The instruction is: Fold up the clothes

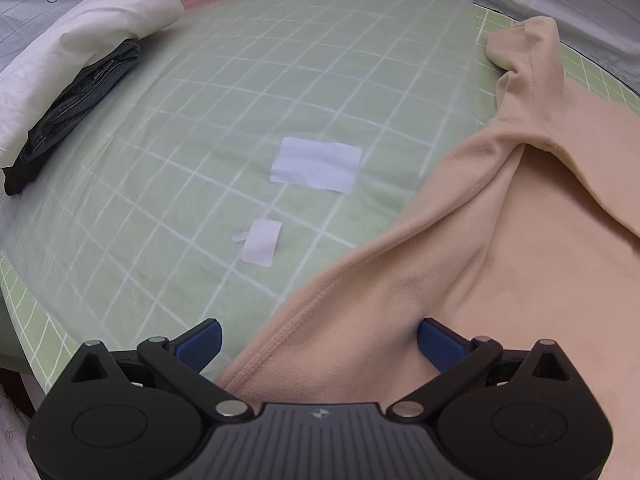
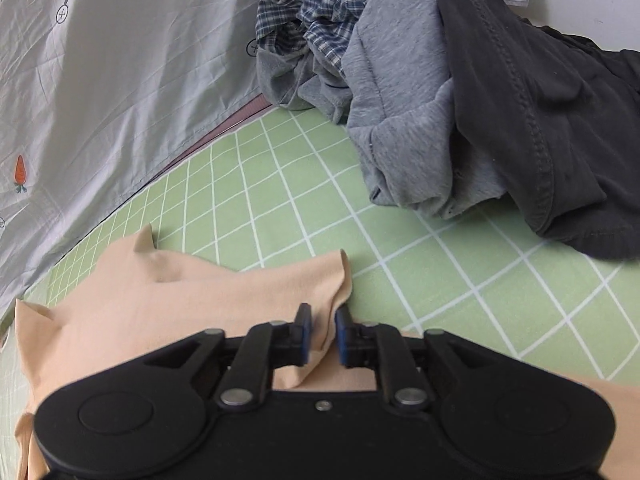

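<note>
Peach garment (image 1: 500, 300) runs off-frame; left tool (image 1: 320, 344) wide, right tool (image 2: 320, 334) narrowly parted.

The middle of the green grid mat (image 1: 192, 128) lay open, with only two flat white paper slips (image 1: 316, 164) on it, nothing that would block a pass. Along its far left edge a folded white garment (image 1: 100, 28) and a folded dark one (image 1: 76, 108) stood stacked as a low barrier. The beige garment (image 1: 500, 280) covered the near right part. On the right side a heap of unfolded clothes (image 2: 440, 92) closed off the far corner, with a bare strip of mat (image 2: 460, 280) between it and the beige cloth.
</note>
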{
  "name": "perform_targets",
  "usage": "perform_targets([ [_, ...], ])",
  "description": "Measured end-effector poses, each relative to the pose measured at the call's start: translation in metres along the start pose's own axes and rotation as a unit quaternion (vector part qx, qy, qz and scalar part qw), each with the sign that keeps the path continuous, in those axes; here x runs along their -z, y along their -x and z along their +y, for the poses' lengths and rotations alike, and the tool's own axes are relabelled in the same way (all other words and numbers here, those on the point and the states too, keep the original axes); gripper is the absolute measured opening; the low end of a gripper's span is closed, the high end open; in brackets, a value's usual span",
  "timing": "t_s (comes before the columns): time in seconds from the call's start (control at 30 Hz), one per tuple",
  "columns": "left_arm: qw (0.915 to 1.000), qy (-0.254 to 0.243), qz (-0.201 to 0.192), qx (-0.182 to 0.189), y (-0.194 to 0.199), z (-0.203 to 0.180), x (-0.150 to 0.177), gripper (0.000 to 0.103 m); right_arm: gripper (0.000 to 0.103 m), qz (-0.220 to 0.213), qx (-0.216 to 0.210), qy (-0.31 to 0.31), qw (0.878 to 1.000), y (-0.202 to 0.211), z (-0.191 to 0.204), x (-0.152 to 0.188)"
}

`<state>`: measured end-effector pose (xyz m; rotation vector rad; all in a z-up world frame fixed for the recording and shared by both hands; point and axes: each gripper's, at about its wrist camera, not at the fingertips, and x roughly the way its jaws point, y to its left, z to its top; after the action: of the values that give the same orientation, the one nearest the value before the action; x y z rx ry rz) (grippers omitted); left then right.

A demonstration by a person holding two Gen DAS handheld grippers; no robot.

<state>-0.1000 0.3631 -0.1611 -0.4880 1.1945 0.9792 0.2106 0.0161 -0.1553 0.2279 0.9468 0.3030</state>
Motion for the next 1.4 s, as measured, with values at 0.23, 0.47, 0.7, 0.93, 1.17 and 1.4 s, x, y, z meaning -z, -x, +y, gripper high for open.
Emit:
perform_targets([
  [0.23, 0.9984, 0.002, -0.041, 0.039, 0.023, 0.027, -0.007, 0.103, 0.103, -0.060, -0.012, -0.006, 0.998, 0.049, 0.017, 0.020],
  [0.47, 0.9924, -0.033, -0.045, 0.109, 0.014, 0.073, -0.018, 0.103, 0.103, -0.089, -0.036, -0.049, 0.994, 0.083, 0.072, 0.092],
  [0.7, 0.9797, -0.117, -0.057, 0.152, 0.014, 0.115, -0.017, 0.102, 0.103, -0.051, -0.070, -0.037, 0.996, 0.103, 0.153, 0.177],
  [0.93, 0.9720, -0.156, -0.041, 0.170, -0.001, 0.164, -0.014, 0.102, 0.103, -0.015, -0.105, 0.016, 0.994, 0.099, 0.240, 0.221],
  [1.17, 0.9756, -0.131, -0.017, 0.175, -0.018, 0.203, -0.023, 0.102, 0.103, 0.014, -0.129, 0.091, 0.987, 0.097, 0.312, 0.266],
  [1.4, 0.9764, -0.125, -0.015, 0.176, -0.026, 0.220, -0.030, 0.102, 0.079, 0.030, -0.113, 0.141, 0.983, 0.094, 0.344, 0.284],
])
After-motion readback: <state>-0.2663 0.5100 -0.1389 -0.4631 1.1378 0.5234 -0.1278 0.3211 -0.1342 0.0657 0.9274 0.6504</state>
